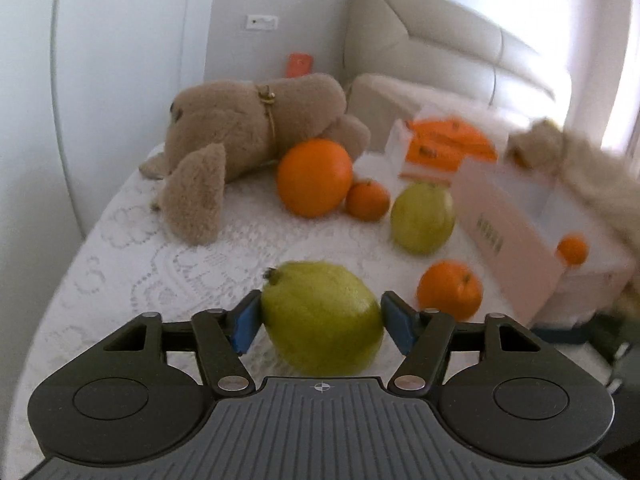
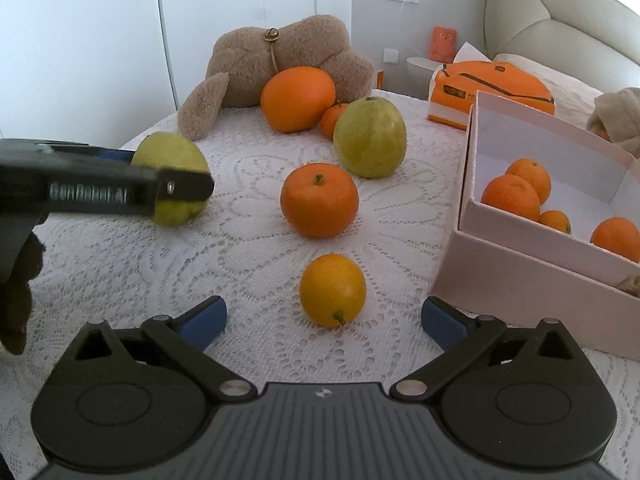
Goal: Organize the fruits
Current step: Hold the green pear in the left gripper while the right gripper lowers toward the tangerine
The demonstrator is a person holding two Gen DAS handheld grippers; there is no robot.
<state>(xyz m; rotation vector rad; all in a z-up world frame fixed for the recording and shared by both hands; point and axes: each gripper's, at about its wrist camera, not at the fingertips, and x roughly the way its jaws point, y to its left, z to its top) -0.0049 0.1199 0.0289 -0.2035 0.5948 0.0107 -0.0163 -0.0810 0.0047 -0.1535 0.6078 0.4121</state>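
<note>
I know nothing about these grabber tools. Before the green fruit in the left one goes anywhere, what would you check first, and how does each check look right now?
1. Left gripper shut on the green guava, a pad on each side: ok.
2. Guava lifted off the lace tablecloth: cannot tell.
3. Pink box open, with free floor beside the oranges inside: ok.
4. Way to the box free of the tangerine and second guava: cannot tell.
5. Right gripper open, holding nothing: ok.
</note>
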